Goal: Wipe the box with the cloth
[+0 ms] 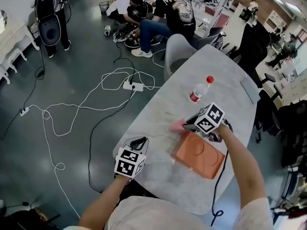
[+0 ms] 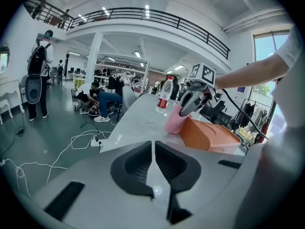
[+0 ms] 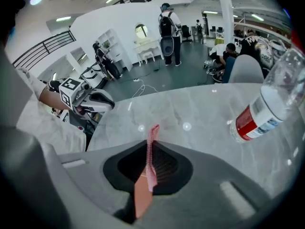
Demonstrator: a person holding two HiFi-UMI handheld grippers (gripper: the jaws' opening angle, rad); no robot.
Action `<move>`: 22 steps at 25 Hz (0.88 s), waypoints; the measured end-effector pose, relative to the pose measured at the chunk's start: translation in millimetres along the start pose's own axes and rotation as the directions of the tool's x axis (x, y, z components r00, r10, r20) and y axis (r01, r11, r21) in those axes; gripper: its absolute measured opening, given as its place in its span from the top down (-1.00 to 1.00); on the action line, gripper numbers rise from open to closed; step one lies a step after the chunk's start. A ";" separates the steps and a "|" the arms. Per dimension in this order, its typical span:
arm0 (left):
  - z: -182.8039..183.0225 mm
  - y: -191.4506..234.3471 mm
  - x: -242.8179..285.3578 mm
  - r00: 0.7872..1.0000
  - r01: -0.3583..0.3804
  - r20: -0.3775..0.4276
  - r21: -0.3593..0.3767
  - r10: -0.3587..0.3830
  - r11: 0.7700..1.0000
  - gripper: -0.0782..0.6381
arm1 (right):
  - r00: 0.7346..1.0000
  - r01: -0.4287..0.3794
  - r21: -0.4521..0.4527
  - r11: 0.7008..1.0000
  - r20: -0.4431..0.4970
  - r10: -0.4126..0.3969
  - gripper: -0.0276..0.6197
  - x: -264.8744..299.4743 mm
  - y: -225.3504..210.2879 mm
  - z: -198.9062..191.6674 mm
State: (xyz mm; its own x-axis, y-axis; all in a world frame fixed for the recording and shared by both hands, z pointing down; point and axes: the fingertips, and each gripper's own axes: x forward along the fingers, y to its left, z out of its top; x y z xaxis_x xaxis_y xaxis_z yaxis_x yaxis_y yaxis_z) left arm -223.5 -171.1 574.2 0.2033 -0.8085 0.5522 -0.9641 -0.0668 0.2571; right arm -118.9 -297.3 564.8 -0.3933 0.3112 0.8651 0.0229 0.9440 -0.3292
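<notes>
The pink cloth (image 1: pixel 176 125) is gripped in the right claw (image 1: pixel 189 124), at the edge of the orange box (image 1: pixel 199 155) just beneath it. The left claw (image 1: pixel 139 141) is kept clenched on nothing, well apart, above the surface (image 1: pixel 168 104).

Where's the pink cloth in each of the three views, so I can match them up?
Head view: cloth near centre, at the far corner of the box, held by the right hand-held gripper.
Left gripper view: right of centre, against the box.
Right gripper view: bottom centre, pinched between the jaws.
Shared landmark: the bottle.
</notes>
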 end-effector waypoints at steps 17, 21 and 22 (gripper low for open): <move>5.3 48.2 -11.0 0.999 0.039 0.021 -0.024 -0.038 0.999 0.71 | 0.977 -0.040 0.134 0.990 -0.201 0.067 0.87 26.8 33.6 -13.7; 4.2 46.7 -11.4 0.998 0.056 0.020 -0.015 -0.055 0.998 0.71 | 0.978 -0.052 0.159 0.986 -0.193 0.083 0.87 28.2 42.8 -14.3; 4.2 45.9 -11.5 0.998 0.060 0.020 -0.012 -0.059 0.998 0.71 | 0.978 -0.056 0.163 0.985 -0.192 0.087 0.87 28.9 45.5 -14.5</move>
State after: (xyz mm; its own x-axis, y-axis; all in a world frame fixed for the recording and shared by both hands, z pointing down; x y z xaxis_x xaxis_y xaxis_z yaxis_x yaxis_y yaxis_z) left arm -270.8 -167.3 576.4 0.2567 -0.8146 0.5201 -0.9481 -0.1078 0.2991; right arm -115.9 -243.7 580.3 -0.2062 0.4076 0.8896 -0.1052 0.8946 -0.4343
